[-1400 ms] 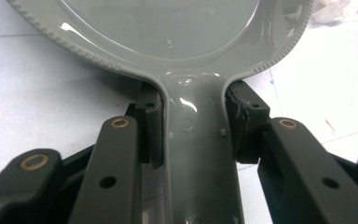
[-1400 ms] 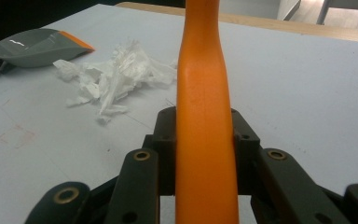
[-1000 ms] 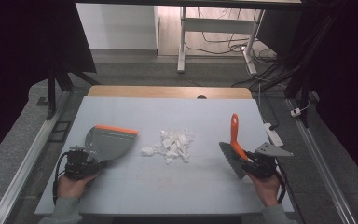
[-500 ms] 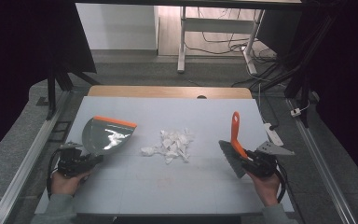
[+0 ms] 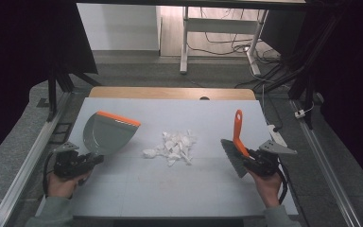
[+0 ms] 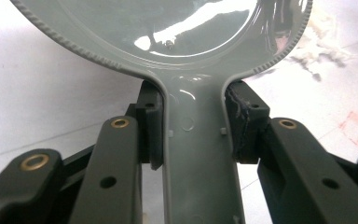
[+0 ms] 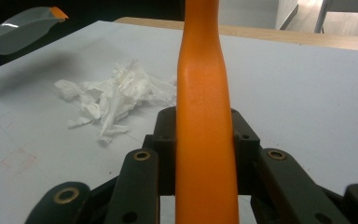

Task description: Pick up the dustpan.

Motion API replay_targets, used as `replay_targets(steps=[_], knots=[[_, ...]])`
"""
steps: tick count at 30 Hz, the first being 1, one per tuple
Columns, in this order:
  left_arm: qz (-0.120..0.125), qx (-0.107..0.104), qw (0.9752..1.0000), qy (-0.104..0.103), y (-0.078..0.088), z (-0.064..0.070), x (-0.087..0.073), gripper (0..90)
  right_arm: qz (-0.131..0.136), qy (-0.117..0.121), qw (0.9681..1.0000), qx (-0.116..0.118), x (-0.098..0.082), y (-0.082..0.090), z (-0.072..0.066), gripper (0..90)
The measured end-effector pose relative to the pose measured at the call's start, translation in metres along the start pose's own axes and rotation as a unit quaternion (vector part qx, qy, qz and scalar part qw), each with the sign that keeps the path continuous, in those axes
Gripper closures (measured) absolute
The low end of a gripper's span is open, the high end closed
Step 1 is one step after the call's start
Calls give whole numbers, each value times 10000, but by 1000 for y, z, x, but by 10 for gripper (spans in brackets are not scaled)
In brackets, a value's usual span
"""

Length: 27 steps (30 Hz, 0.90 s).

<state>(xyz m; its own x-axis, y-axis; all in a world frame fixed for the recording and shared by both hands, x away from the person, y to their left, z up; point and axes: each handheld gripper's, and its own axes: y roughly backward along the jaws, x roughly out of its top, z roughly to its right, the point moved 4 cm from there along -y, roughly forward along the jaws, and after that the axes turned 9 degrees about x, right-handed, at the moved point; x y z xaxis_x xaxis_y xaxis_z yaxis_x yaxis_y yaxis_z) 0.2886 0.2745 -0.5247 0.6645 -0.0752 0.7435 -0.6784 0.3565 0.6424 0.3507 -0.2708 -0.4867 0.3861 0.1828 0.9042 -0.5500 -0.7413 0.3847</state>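
A grey dustpan [image 5: 108, 135] with an orange lip is held over the table's left side, its lip tipped up and away from me. My left gripper [image 5: 94, 160] is shut on its handle; in the left gripper view the pads [image 6: 151, 126] press both sides of the grey handle [image 6: 196, 154]. A pile of white paper scraps [image 5: 175, 146] lies mid-table. At the right, my right gripper [image 5: 248, 158] is shut on a brush [image 5: 237, 132] with an orange handle [image 7: 203, 93] and dark bristles that point towards the pile [image 7: 112, 95].
The white table top [image 5: 170, 189] ends in a wooden strip [image 5: 170, 92] at the far edge. Metal rails [image 5: 28, 161] run along both sides. Beyond the table stand a white frame's legs [image 5: 185, 42] and loose cables on the floor.
The dustpan has tipped from lying nearly flat to a raised tilt, so its shiny inside now shows. The brush and right hand have stayed put.
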Motion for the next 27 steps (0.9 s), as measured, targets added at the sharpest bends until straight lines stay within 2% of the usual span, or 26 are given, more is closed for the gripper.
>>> replay_targets(steps=[5,10,11,12,14,15,16,18,23,25,26,27], knots=[[31,-111,9998,-190,5,3,2,615,-1,58,10000,-14,1,0,-1,701],[53,-313,9977,-598,13,14,5,615,-7,112,9999,-13,2,1,-3,701],[53,-313,9977,-598,13,14,5,615,-19,138,9999,-8,3,1,-4,701],[75,-419,9960,-783,15,18,6,615,-14,162,9999,11,3,1,-5,701],[75,-445,9954,-851,15,20,6,615,-4,184,9998,22,4,1,-6,701],[56,-496,9939,-988,16,22,7,615,9,191,9998,36,5,1,-6,701],[56,-496,9939,-988,16,22,7,615,16,180,9998,44,5,1,-6,702],[8,-564,9916,-1164,16,25,6,615,15,161,9999,45,4,0,-4,701],[-108,-681,9879,-1391,18,31,7,615,-64,172,9998,36,3,-3,-3,701],[-126,-699,9873,-1421,19,32,7,615,-54,193,9998,60,3,-3,-4,702],[-143,-729,9864,-1467,19,33,6,615,-53,203,9998,58,4,-3,-5,701],[-167,-761,9840,-1601,21,36,5,615,-46,215,9997,57,4,-3,-5,702]])
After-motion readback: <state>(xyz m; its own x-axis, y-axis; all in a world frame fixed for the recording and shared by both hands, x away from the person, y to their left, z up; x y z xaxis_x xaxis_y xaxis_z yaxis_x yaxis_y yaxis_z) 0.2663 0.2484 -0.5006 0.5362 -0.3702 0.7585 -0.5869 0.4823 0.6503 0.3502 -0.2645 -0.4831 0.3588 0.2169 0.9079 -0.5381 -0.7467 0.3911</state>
